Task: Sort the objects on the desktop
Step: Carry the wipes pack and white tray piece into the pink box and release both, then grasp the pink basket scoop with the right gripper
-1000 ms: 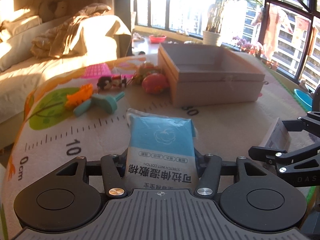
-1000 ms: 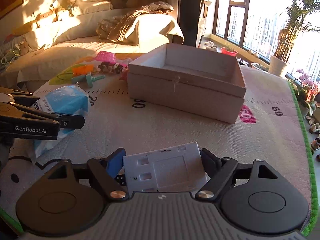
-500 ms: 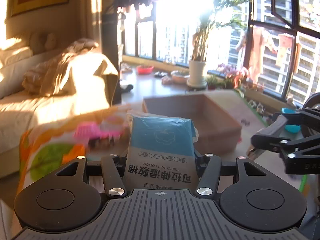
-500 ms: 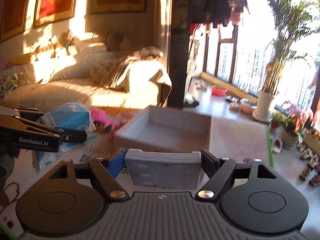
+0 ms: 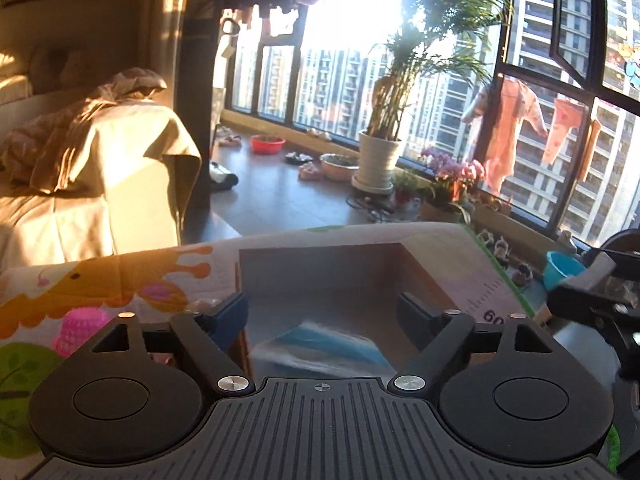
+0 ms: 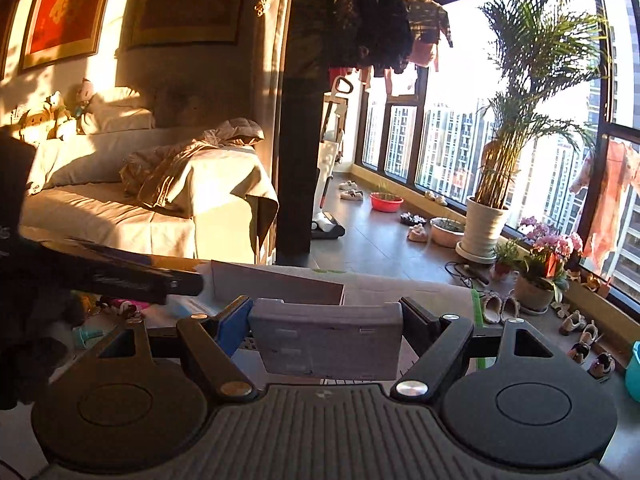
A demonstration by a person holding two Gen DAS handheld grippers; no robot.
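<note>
In the left wrist view my left gripper [image 5: 322, 312] is open above the cardboard box [image 5: 424, 268]. The blue cotton pack [image 5: 324, 346] is blurred below the jaws, inside the box, free of the fingers. My right gripper [image 6: 326, 320] is shut on a grey plastic tray [image 6: 326, 342] and holds it in the air near the box's far wall [image 6: 276, 282]. The left gripper [image 6: 120, 276] shows dark at the left of the right wrist view. The right gripper [image 5: 592, 304] shows at the right edge of the left wrist view.
The box sits on a cartoon ruler mat [image 5: 120, 276]. A pink toy [image 5: 82, 330] lies left of the box, and small toys [image 6: 116, 306] show under the left gripper. A sofa with a blanket [image 6: 200, 184] stands behind, potted plants [image 6: 486, 220] by the window.
My left gripper has opened and let go of the blue pack, which now drops into the box. Both grippers have risen and tilted up over the box. The right still holds the tray.
</note>
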